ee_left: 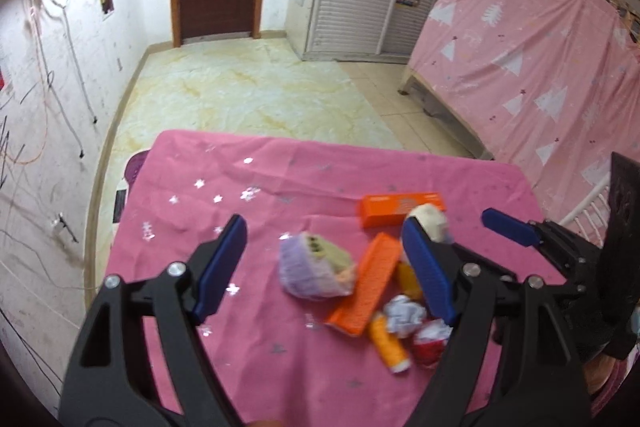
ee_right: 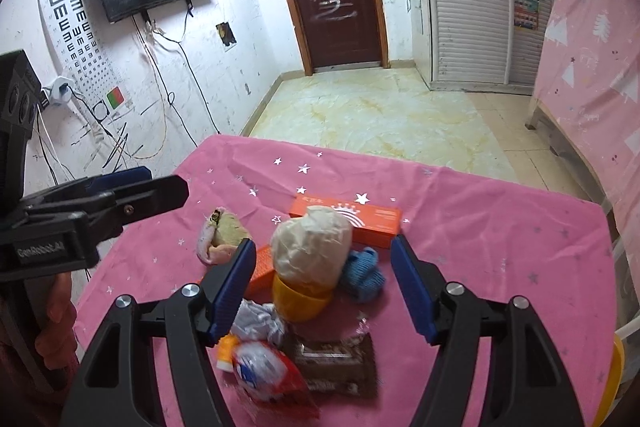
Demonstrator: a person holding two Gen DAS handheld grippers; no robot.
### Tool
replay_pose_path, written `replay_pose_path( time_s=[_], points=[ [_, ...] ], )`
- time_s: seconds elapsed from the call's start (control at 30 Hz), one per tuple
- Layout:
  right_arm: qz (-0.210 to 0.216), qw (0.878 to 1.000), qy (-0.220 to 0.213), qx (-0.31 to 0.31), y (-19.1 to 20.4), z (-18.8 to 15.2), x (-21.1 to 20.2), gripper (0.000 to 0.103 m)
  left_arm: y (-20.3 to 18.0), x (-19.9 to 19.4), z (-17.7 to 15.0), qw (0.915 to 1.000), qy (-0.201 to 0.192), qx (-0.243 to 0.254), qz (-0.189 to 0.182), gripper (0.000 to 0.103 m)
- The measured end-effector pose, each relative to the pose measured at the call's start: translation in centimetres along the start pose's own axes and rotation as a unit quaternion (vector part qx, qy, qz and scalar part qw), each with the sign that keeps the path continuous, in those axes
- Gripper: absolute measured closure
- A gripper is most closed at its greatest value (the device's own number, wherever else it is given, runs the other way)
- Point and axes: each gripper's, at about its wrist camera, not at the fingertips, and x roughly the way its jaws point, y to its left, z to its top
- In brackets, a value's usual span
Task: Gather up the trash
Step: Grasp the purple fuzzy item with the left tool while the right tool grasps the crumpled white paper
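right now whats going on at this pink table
A person holds a hand-held gripper in each hand above a pile of trash on the pink tablecloth. The left hand-held gripper is open over the crumpled purple wrapper; the right hand-held gripper is open around the yellow cup stuffed with a white wad. Nothing is gripped yet. Orange boxes lie untouched.
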Motion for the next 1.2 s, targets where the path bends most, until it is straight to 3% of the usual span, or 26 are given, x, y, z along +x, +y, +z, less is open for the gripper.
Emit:
replay_pose_path(
  time_s=[0.23,0.5,0.63,0.7,0.77,0.83,0.93,1.2],
  points=[
    [-0.008,1.0,0.02,-0.005,1.0,0.9,2.6,0.04,2.0,2.7,-0.6,0.9992,0.03,-0.021,0.017,0.026],
    [-0.018,0.999,0.02,-0.019,1.3,1.0,3.8,0.04,1.7,5.7,-0.9,0.9977,0.059,-0.02,0.029,0.026],
    [-0.014,1.0,0.017,-0.007,0.7,0.9,3.8,0.061,1.4,6.6,-1.2,0.9972,0.069,-0.022,0.018,0.027],
    [-0.015,1.0,0.021,-0.013,1.0,0.9,4.1,0.063,0.9,6.9,-1.2,0.9972,0.071,-0.022,0.01,0.027],
    [-0.019,0.999,0.021,-0.024,1.4,0.8,4.3,0.064,0.7,7.1,-1.4,0.9972,0.072,-0.021,0.006,0.034],
    [-0.02,0.999,0.02,-0.033,1.9,0.6,4.4,0.064,0.5,7.7,-1.7,0.9964,0.08,-0.024,-0.014,0.054],
    [-0.013,1.0,0.009,-0.024,1.5,0.6,4.1,0.065,-0.2,8.0,-2.0,0.9964,0.081,-0.018,-0.021,0.073],
    [0.001,0.999,-0.043,-0.005,0.9,1.5,0.7,0.065,-1.6,5.5,-1.3,0.9991,0.041,-0.003,0.001,0.077]
  ],
)
